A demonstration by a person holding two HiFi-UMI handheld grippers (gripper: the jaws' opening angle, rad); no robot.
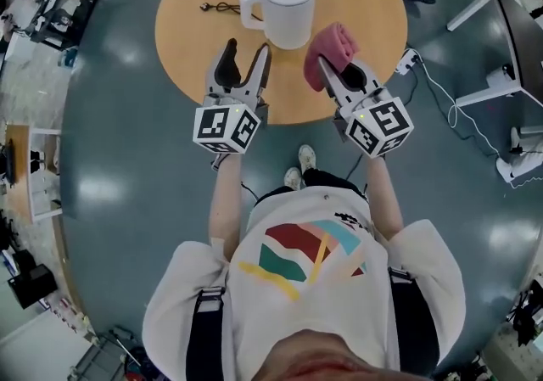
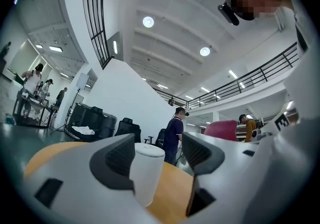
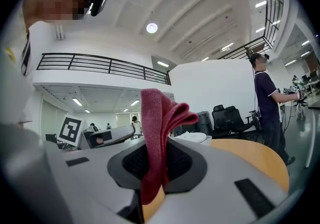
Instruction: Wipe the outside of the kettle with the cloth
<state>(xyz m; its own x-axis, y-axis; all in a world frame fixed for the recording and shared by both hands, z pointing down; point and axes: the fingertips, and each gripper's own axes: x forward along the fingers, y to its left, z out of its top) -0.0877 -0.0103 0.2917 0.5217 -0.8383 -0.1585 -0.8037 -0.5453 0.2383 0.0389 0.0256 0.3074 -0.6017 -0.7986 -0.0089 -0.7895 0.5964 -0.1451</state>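
Observation:
A white kettle point(image 1: 286, 6) stands upright on the round wooden table point(image 1: 195, 14), its handle to the left. My left gripper point(image 1: 246, 55) hovers just short of it, open, with nothing between the jaws; the kettle point(image 2: 146, 173) shows through the gap in the left gripper view. My right gripper point(image 1: 333, 70) is shut on a dark pink cloth point(image 1: 331, 53), which stands up bunched from the jaws right of the kettle. In the right gripper view the cloth point(image 3: 156, 138) hangs between the pads and hides most of the kettle lid point(image 3: 192, 137).
A black power cord point(image 1: 222, 8) lies on the table left of the kettle. A white power strip with cable point(image 1: 407, 60) lies on the floor at the right, near white desk legs point(image 1: 501, 82). A person in dark blue point(image 2: 173, 134) stands beyond the table.

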